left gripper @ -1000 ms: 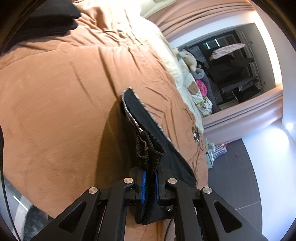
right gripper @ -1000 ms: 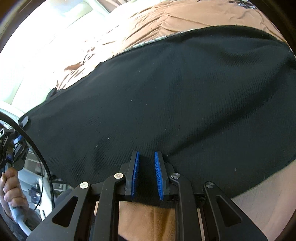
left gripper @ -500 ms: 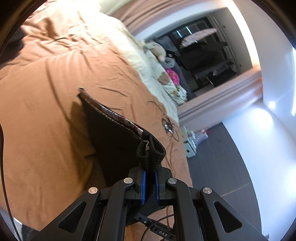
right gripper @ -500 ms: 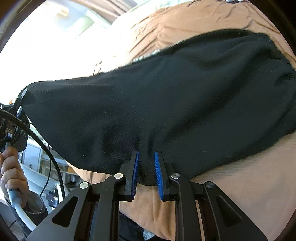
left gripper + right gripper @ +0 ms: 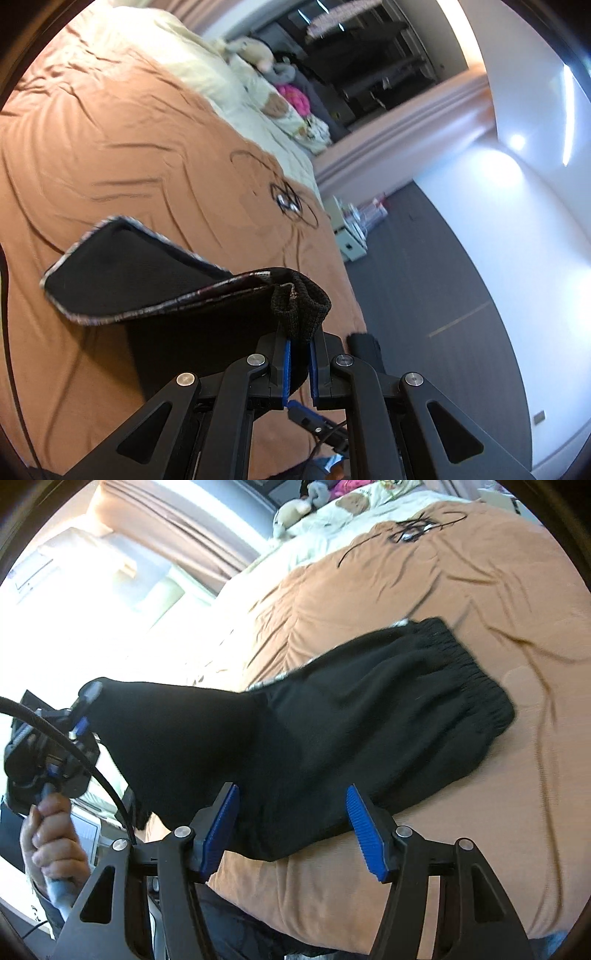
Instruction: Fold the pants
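The left claw [image 5: 298, 363] is clamped on the pants' [image 5: 369, 716] ribbed cuff, lifting that end off the bed [image 5: 480, 590]. The right claw [image 5: 291, 830] has just been opening; its jaws stand wide, pads clear of the cloth lying between them. From there the pants run to 1 o'clock, waistband flat on the bed.

I read no text, label, brand or number anywhere, only a black scribbled motif [image 5: 410, 530] on the brown bedcover [image 5: 369, 602], no letters I can make out
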{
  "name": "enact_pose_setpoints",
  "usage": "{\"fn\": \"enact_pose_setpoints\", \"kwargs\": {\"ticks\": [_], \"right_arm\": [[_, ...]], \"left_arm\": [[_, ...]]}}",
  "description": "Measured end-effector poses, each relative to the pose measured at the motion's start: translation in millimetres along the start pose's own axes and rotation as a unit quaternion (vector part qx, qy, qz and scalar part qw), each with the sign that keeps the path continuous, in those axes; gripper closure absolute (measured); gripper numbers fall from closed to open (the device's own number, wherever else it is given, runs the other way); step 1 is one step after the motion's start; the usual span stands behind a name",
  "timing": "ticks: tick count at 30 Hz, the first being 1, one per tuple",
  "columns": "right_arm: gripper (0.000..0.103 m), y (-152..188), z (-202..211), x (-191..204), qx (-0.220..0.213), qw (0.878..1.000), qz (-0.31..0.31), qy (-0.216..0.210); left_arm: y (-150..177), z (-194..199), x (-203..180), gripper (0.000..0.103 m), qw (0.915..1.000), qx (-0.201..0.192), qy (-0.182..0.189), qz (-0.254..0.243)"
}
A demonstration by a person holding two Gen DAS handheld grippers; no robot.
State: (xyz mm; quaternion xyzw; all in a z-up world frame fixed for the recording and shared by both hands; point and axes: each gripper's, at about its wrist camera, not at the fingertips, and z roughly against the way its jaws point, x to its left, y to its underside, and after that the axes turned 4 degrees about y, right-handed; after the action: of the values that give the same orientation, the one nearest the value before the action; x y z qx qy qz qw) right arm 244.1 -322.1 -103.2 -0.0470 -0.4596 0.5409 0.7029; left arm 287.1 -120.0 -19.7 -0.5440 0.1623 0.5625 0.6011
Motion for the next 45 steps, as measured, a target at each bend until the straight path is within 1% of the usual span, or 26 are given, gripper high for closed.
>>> {"fn": "enact_pose_setpoints", "kwargs": {"ticks": [4, 6, 8, 10, 16, 20, 21, 22, 23, 24, 25, 26, 28, 30, 33, 35, 39, 41, 45], "right_arm": [[0.044, 5.6, 21.7, -16.4, -0.014, 1.0, -0.007, 0.003], [0.044, 13.4, 22.3, -15.6, -0.018, 1.0, -0.011, 0.007], [0.044, 19.0, 30.8, -22.3, -0.022, 1.0, -0.015, 0.012], [0.044, 29.0, 39.9, -19.6, -0.023, 0.999, -0.018, 0.019], [0.044, 44.0, 61.3, -31.0, -0.024, 0.998, -0.035, 0.038], [0.044, 51.8, 74.4, -35.2, -0.02, 0.998, -0.046, 0.05], [0.044, 52.3, 74.1, -35.6, -0.019, 0.997, -0.047, 0.052], [0.044, 53.0, 75.2, -34.7, -0.016, 0.997, -0.049, 0.054], [0.044, 54.4, 76.1, -34.1, -0.014, 0.997, -0.049, 0.055], [0.043, 54.2, 75.2, -33.1, -0.012, 0.997, -0.049, 0.057], [0.039, 54.2, 73.4, -31.0, -0.009, 0.997, -0.048, 0.06], [0.035, 54.2, 72.3, -28.9, -0.008, 0.997, -0.047, 0.061], [0.033, 52.6, 66.0, -24.8, -0.004, 0.997, -0.043, 0.06], [0.033, 52.2, 58.1, -20.3, 0.001, 0.997, -0.037, 0.062], [0.033, 51.3, 43.7, -17.7, 0.01, 0.997, -0.033, 0.065], [0.033, 49.6, 33.3, -15.5, 0.019, 0.997, -0.026, 0.07], [0.033, 50.1, 21.4, -9.3, 0.034, 0.996, -0.011, 0.087], [0.033, 49.8, 16.2, -5.8, 0.043, 0.995, -0.005, 0.092], [0.033, 49.2, 6.6, 1.2, 0.056, 0.993, 0.0, 0.101]], "left_arm": [[13.2, -28.3, -7.0, 0.095, 0.9994, 0.033, 0.001, -0.006], [21.1, -42.2, -8.6, 0.095, 0.9988, 0.049, 0.002, -0.007], [27.8, -55.9, -10.5, 0.095, 0.998, 0.064, 0.003, -0.007], [35.0, -68.2, -11.5, 0.095, 0.9969, 0.078, 0.005, -0.007], [59.0, -105.4, -12.8, 0.095, 0.9923, 0.123, 0.015, 0.002], [75.5, -129.0, -10.6, 0.094, 0.9879, 0.155, 0.008, 0.005], [79.8, -134.5, -8.7, 0.09, 0.9862, 0.165, -0.001, 0.008], [83.0, -138.9, -5.7, 0.081, 0.9846, 0.174, -0.006, 0.012], [85.9, -142.0, -1.1, 0.074, 0.9826, 0.184, -0.013, 0.017], [87.7, -141.3, 0.9, 0.059, 0.9821, 0.186, -0.019, 0.02], [88.0, -138.5, 4.7, 0.05, 0.9824, 0.184, -0.023, 0.022], [86.3, -133.4, 8.3, 0.047, 0.9834, 0.178, -0.029, 0.022], [79.1, -120.2, 17.1, 0.039, 0.9852, 0.166, -0.036, 0.026], [70.2, -105.2, 29.0, 0.033, 0.9868, 0.151, -0.049, 0.034], [61.5, -85.9, 46.0, 0.033, 0.987, 0.135, -0.076, 0.044], [58.0, -76.0, 59.1, 0.033, 0.9864, 0.128, -0.086, 0.057], [51.9, -60.0, 86.1, 0.033, 0.9829, 0.114, -0.116, 0.086], [51.1, -54.3, 96.1, 0.033, 0.9809, 0.111, -0.131, 0.091], [49.6, -51.0, 114.2, 0.028, 0.9774, 0.11, -0.145, 0.107]]}}
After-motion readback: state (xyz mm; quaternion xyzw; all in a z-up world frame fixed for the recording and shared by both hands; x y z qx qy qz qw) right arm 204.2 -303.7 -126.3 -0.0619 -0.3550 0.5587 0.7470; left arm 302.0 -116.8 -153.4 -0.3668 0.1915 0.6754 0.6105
